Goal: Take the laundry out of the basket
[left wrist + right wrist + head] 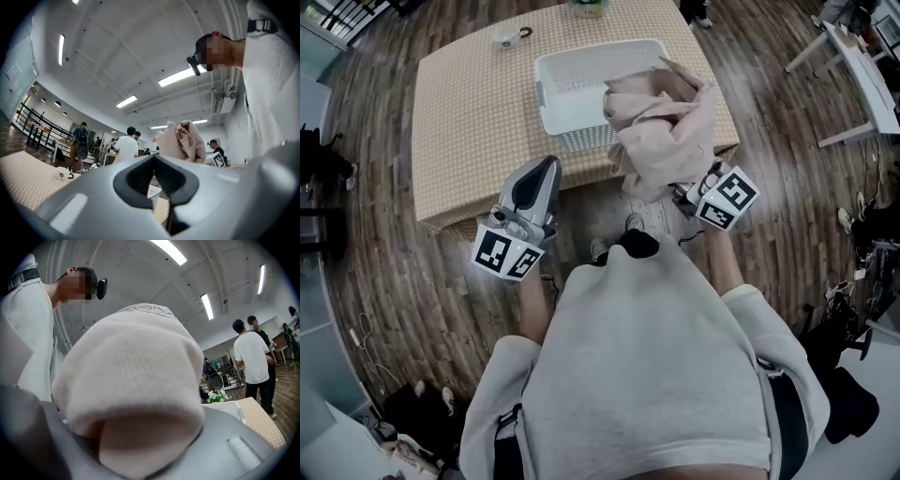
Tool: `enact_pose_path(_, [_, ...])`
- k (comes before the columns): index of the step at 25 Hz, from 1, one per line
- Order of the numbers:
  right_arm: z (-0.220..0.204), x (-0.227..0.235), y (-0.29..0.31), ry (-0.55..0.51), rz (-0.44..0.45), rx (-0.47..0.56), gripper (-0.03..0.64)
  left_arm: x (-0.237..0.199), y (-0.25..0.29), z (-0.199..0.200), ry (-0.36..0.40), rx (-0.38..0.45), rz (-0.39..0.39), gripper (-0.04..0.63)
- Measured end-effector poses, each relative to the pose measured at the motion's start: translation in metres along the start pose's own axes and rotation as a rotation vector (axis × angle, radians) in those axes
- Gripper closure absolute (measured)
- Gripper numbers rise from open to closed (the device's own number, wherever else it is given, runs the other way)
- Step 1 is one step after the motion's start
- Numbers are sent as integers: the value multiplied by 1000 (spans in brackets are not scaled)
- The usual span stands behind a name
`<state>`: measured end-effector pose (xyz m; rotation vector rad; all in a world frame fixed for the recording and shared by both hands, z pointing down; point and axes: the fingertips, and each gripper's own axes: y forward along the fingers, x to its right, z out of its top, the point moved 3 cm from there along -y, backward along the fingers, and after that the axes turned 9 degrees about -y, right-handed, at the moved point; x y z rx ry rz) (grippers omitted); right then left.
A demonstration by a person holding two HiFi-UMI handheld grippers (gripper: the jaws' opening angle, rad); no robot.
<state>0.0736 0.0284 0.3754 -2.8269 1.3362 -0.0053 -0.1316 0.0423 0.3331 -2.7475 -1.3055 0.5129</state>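
Wood planks make up the floor [384, 262], the largest thing in the head view. On it stands the surface [469, 122] under a checked cloth, spreading from 10 to 1 o'clock in that view. The person [647, 375], in a pale sweatshirt, fills the 6 o'clock part.

A white basket [572, 84] with perforated walls sits on the surface at about 12 o'clock from the person, close to the near edge. The garment [661, 131], a bunched pale pink piece, hangs at the basket's 4 o'clock corner. It covers that corner and droops past the surface's near edge, and I cannot tell whether it touches the rim.

The right gripper [686, 192] is at the garment's 5 o'clock end and is clamped on it. In the right gripper view, ribbed fabric fills the space between the jaws.

The left gripper [546, 169] is at the basket's 7 o'clock, just off the surface's near edge and above the floor. Its jaws meet at the tips and hold nothing.

A small cup [508, 37] stands at the basket's 11 o'clock, near the far edge and apart from it.
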Motion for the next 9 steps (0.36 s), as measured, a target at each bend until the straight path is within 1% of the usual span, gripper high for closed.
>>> enact_pose_path(4, [-1,-11,-21,7,10,5,474,25,4,-2,12,-4,-10,584])
enact_pose_path(9, [5,-6,-33,11,26,8,474,40,17,1,11,5,-4,584])
